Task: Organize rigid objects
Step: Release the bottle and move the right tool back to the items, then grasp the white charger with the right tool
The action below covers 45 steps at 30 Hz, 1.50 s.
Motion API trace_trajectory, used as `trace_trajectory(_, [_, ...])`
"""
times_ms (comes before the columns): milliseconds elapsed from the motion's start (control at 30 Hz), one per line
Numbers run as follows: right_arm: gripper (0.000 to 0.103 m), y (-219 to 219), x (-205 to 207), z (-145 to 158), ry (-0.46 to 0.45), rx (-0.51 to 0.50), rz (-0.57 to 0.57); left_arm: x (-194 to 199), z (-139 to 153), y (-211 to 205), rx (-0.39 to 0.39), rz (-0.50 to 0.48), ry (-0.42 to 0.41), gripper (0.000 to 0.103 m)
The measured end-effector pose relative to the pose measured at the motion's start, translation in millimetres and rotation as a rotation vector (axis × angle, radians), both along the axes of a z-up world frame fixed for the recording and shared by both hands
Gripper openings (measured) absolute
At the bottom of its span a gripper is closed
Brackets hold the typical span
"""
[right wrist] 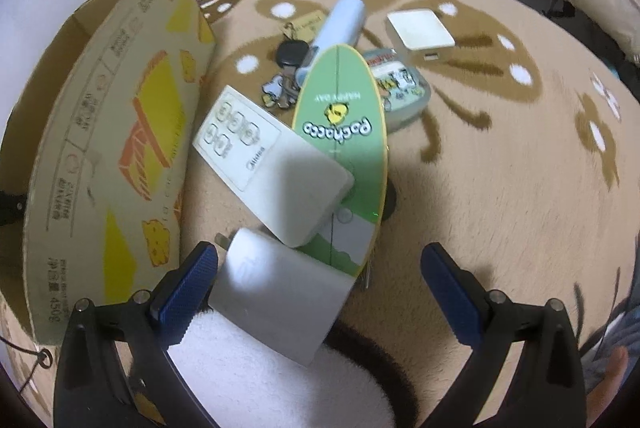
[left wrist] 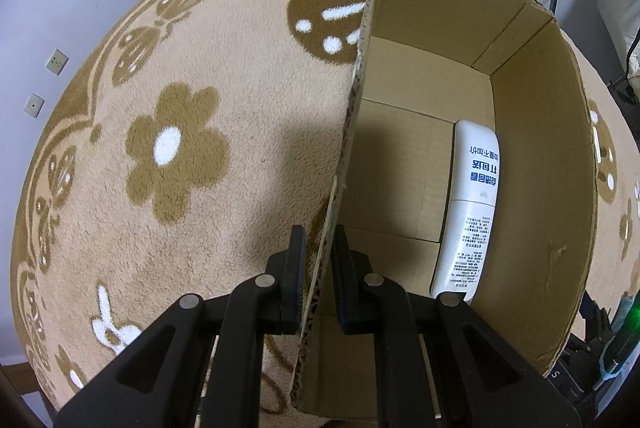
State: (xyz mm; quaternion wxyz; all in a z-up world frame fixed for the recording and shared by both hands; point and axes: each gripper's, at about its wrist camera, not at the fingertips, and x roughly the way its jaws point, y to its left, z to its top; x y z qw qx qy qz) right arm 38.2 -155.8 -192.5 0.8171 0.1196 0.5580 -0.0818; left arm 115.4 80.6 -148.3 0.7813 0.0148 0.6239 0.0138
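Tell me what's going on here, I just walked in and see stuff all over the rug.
A person is sorting items into a cardboard box. The left gripper clamps the box's wall; one white bottle lies inside. The right gripper hangs open over a white charger, beside a remote and green board.

Left tongs (left wrist: 318,268) narrowly closed; right tongs (right wrist: 320,292) wide apart.

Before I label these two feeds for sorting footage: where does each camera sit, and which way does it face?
Left wrist: on the left gripper, looking along the cardboard box wall its jaws pinch, white bottle inside.
Right wrist: on the right gripper, open jaws facing a pile on the carpet: remote, green board.
Shared: the box and carpet.
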Motion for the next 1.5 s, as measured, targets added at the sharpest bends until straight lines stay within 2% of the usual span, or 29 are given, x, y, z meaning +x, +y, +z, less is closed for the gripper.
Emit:
trace_trajectory(367, [0.103,-2.8,-4.9,-5.2,0.039,0.053,-0.075,-1.1,-0.1,-2.1,0.003,-0.003,-0.001,0.013])
trace_trajectory(933, [0.103,-4.4,-8.9,-10.1,0.088,0.079,-0.099,-1.5,0.0,-1.2,0.013,-0.006,-0.002,0.013])
trace_trajectory(1167, [0.093,-5.8,-24.8,-7.9,0.151,0.103,-0.108,-2.3,-0.2,-2.8,0.017,-0.007,-0.002,0.013])
trace_trajectory(1233, [0.082,-2.3,-26.8,-7.8,0.154,0.105,-0.09,-2.3,-0.6,-2.8,0.019,-0.009,-0.002,0.013])
trace_trajectory(1267, [0.07,0.0,-27.5,-6.9,0.157,0.107,-0.078,-2.7,-0.8,-3.2,0.021,-0.009,-0.001,0.013])
trace_trajectory(1500, [0.07,-6.9,-32.2,-3.2,0.147,0.146,-0.096,-2.9,-1.1,-3.8,0.023,-0.01,-0.001,0.013])
